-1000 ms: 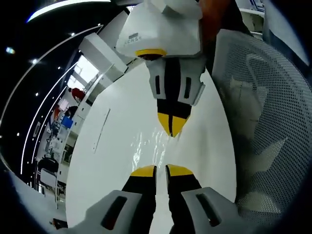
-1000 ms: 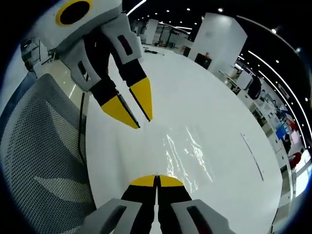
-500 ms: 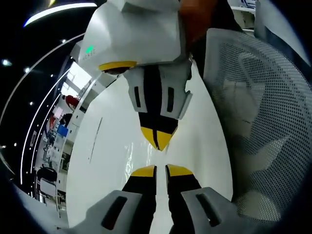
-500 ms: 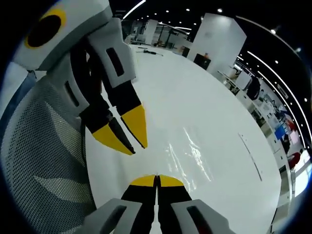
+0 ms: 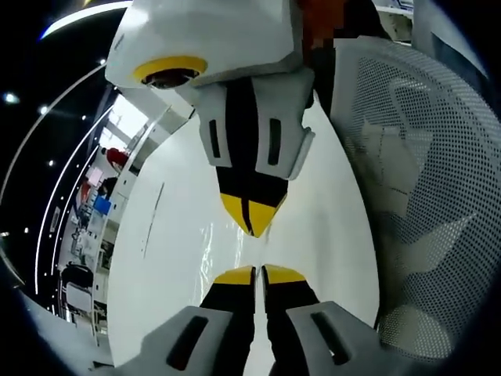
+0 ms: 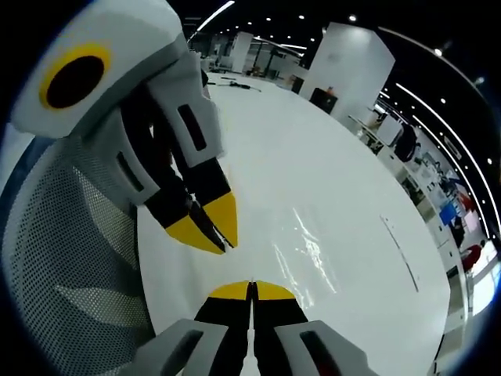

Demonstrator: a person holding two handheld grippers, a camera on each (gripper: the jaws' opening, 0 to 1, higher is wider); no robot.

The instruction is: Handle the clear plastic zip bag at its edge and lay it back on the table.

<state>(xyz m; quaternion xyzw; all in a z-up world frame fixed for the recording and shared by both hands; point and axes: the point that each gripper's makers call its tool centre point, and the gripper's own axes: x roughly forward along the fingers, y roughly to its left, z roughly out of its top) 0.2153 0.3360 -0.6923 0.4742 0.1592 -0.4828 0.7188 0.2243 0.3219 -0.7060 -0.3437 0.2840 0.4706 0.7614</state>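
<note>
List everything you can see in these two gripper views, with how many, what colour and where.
zip bag: one, clear and glossy, lying on the table just beyond the right gripper's tips
table: one, white, long, running away under both grippers
mesh chair: one, pale grey, at the table's edge, on the right of the left gripper view
thin dark line: one, on the tabletop beyond the bag
columns and ceiling lights: several, white against a dark hall, far behind the table
left gripper: one, grey and black with yellow tips, jaws nearly together, low in its own view
right gripper: one, same colours, jaws together at the bag's near edge
</note>
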